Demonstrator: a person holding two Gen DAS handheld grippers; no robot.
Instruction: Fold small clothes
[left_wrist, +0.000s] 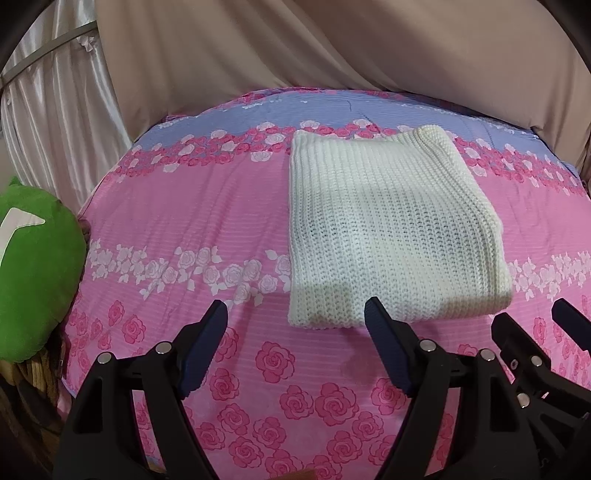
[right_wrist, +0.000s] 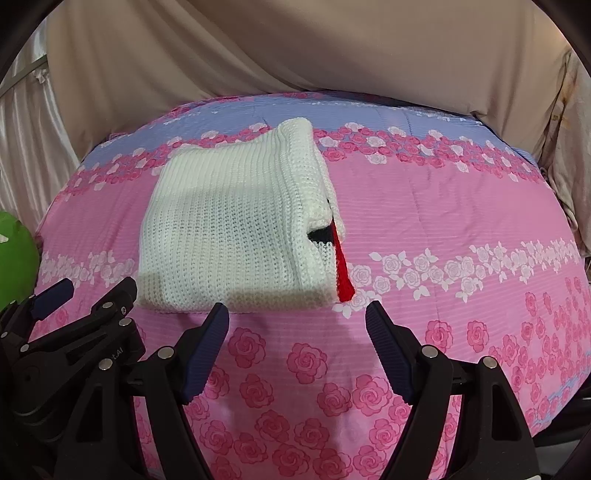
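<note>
A white knitted garment (left_wrist: 391, 229) lies folded into a rectangle on the pink rose-patterned bedspread (left_wrist: 184, 206). In the right wrist view the garment (right_wrist: 229, 229) shows a red strip (right_wrist: 342, 275) and a dark patch at its right edge. My left gripper (left_wrist: 295, 314) is open and empty, just short of the garment's near edge. My right gripper (right_wrist: 295, 314) is open and empty, near the garment's near right corner. Each gripper also shows in the other's view: the right gripper (left_wrist: 532, 321) at lower right, the left gripper (right_wrist: 94, 290) at lower left.
A green plush cushion (left_wrist: 33, 273) sits at the bed's left edge. Beige draped cloth (left_wrist: 295, 44) hangs behind the bed, with pale satin curtains (left_wrist: 55, 122) to the left. The bedspread (right_wrist: 443, 221) stretches right of the garment.
</note>
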